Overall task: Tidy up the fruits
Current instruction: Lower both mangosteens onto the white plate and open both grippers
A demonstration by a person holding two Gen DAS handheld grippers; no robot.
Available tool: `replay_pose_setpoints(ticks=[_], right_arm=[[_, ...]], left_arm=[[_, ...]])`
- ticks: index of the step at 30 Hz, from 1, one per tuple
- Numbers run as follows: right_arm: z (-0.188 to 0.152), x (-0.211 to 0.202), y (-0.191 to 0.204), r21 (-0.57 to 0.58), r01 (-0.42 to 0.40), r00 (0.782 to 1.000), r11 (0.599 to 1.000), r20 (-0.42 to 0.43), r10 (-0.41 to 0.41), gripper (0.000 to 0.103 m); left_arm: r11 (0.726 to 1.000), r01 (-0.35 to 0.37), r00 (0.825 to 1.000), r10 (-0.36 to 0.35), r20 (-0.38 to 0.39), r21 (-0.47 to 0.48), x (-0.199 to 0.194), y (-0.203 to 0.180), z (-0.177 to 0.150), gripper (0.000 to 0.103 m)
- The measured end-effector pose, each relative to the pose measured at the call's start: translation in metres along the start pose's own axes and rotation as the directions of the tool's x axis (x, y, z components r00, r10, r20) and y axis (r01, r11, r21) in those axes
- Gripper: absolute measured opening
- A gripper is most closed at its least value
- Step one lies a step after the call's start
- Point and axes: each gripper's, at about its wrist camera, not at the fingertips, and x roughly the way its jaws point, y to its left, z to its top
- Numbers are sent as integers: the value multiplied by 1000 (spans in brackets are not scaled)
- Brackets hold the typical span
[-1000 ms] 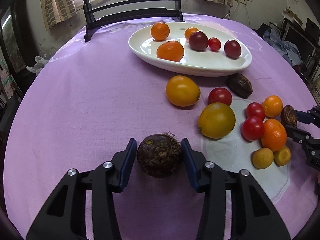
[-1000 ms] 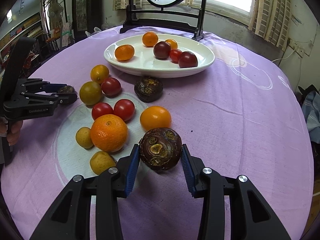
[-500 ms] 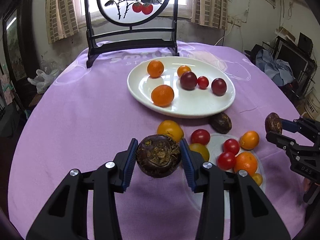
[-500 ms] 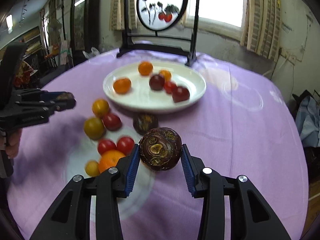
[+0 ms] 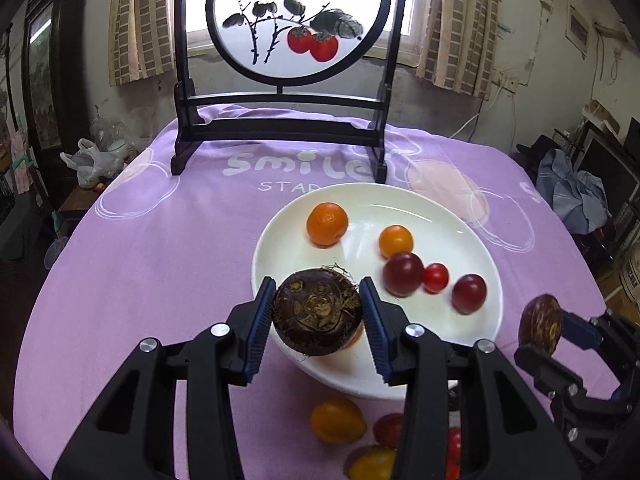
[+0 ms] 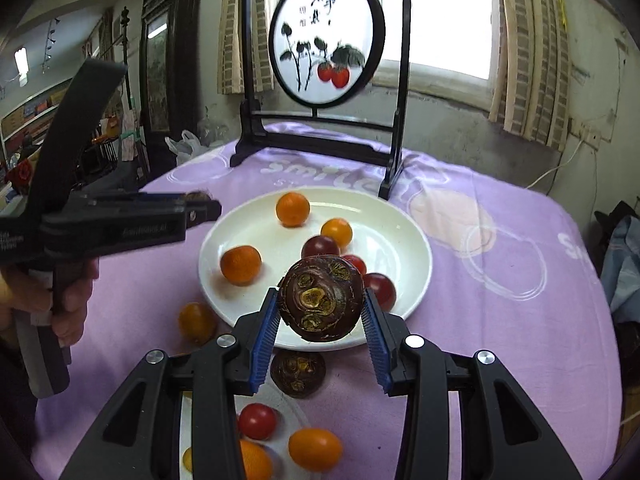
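Observation:
My left gripper (image 5: 318, 316) is shut on a dark brown water chestnut (image 5: 318, 316) and holds it in the air over the near left rim of the white oval plate (image 5: 460, 232). My right gripper (image 6: 320, 306) is shut on a second dark chestnut (image 6: 320, 298), held above the plate's near edge (image 6: 416, 276). The plate holds oranges (image 5: 327, 224), dark plums (image 5: 403, 274) and a cherry tomato (image 5: 435, 277). Loose tomatoes and oranges (image 6: 315, 449) and a third chestnut (image 6: 298, 372) lie on the cloth in front of the plate.
A black-framed round painted screen (image 5: 296, 20) stands at the table's far edge behind the plate. The purple cloth (image 5: 160, 248) covers the round table. The right gripper shows at the right in the left wrist view (image 5: 540, 326); the left gripper shows at the left in the right wrist view (image 6: 200, 204).
Both grippers have lifted their chestnuts off the cloth and moved forward toward the plate. The loose fruit pile now lies below and behind the fingers.

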Motion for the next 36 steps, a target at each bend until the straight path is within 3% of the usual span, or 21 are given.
replay_pose_setpoints(ticks=[10,11,12,13,15,22,36], right_arm=[[-11,51,-3,34,-8,994,999,-107,11,43],[-12,53,-4,38,-13,994,999,-112,17,45],[-13,53,-5,41,-14,994,999,-110,18,52],[-14,51,-5,41,-12,994,999,-104,16,55],[-14,47,-4,38,-14,995,999,-103,18,55],[-16,26,-7,35,7,997,999,-72,-4,55],[-40,-9,-10,28,28,998,999,-66,-26,57]], left_arm=[[999,-30,995,26,-92,-43,59,15,-3,43],[999,-21,995,16,-98,-49,62,15,-4,45],[998,-17,996,12,-88,-52,61,15,-5,54],[998,-30,997,26,-76,-51,59,15,-6,65],[998,-48,998,46,-48,-44,52,13,-6,69],[999,-44,999,44,0,-15,25,6,-12,75],[999,-17,1000,17,-14,34,-10,-7,-54,80]])
